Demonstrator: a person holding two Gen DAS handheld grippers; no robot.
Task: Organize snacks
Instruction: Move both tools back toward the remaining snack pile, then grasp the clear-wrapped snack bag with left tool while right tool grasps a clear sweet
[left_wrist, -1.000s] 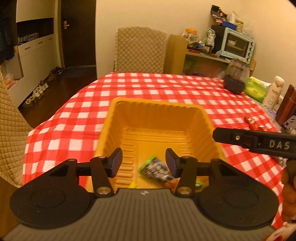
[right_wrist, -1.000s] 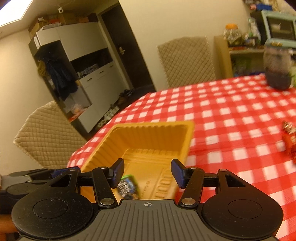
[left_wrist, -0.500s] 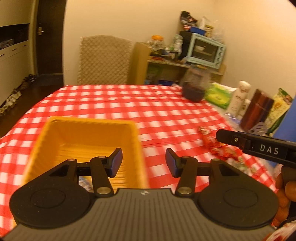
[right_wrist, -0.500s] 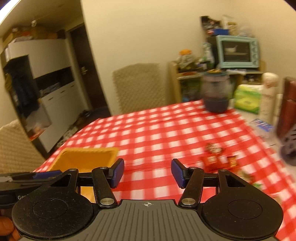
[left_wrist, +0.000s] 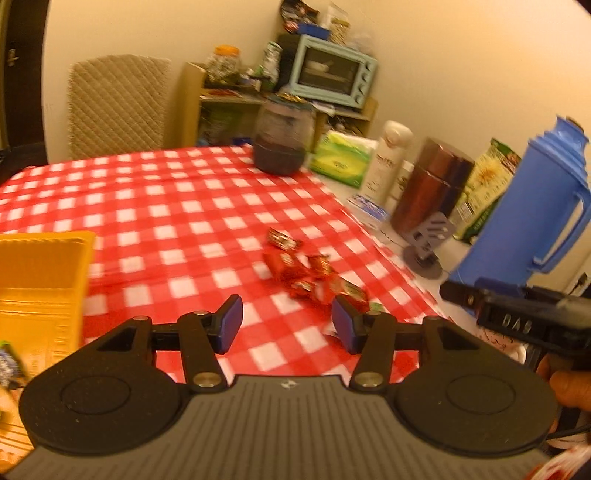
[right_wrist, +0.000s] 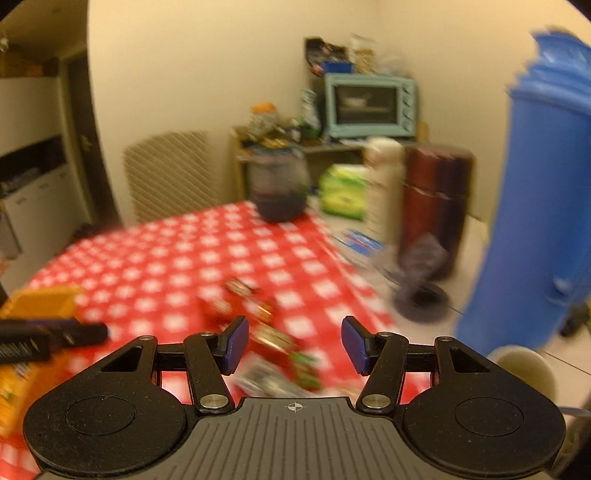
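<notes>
left gripper (left_wrist: 287, 324): opening, empty, now past yellow tray (left_wrist: 40, 280) | right gripper (right_wrist: 291, 345): spread, empty | view: red snack packets (left_wrist: 301, 271) on counter (left_wrist: 177, 206) came closer

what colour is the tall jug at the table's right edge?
Blue jug, handle included. The left wrist view shows it sharpest.

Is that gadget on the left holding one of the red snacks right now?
No, the left gripper has nothing between its opening jaws; the red snacks lie on the tablecloth beyond it.
</notes>
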